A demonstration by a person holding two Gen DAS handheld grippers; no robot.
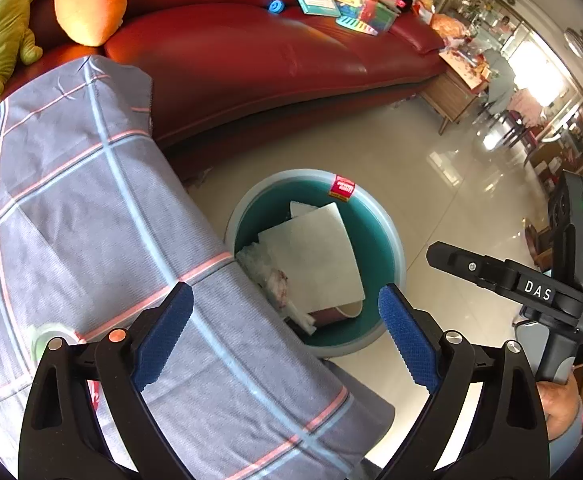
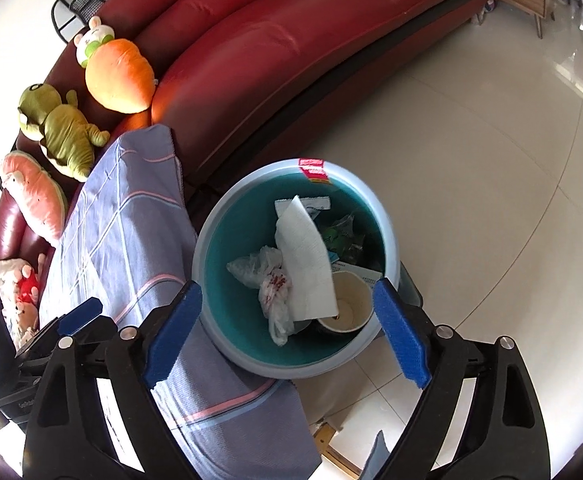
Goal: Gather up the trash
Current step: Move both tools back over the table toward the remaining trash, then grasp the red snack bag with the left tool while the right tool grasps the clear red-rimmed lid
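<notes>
2 grippers hang over the bin [image 2: 207,256], both with jaws spread wide and nothing between the blue pads. From the right wrist view, the right gripper [image 2: 287,334] sits directly above the bin's mouth, its pads flanking the near rim. From the left wrist view, the left gripper [image 1: 285,334] is above the edge of a checked cloth [image 1: 91,208], with the bin [image 1: 391,232] just beyond its tips; the right gripper [image 1: 503,276] shows at that view's right edge, held by a hand [image 1: 559,404].

Inside the bin lie a white paper towel [image 2: 305,264], a crumpled plastic bag [image 2: 269,284], a paper cup [image 2: 349,304] on its side beneath the towel's lower corner, and green wrappers [image 2: 341,236] toward the far wall. A red sticker [image 2: 311,170] is on the far rim.

The bin stands on a pale tiled floor [image 2: 471,200], touching the cloth, in front of a red sofa [image 2: 251,48] bearing plush toys [image 2: 119,74].
</notes>
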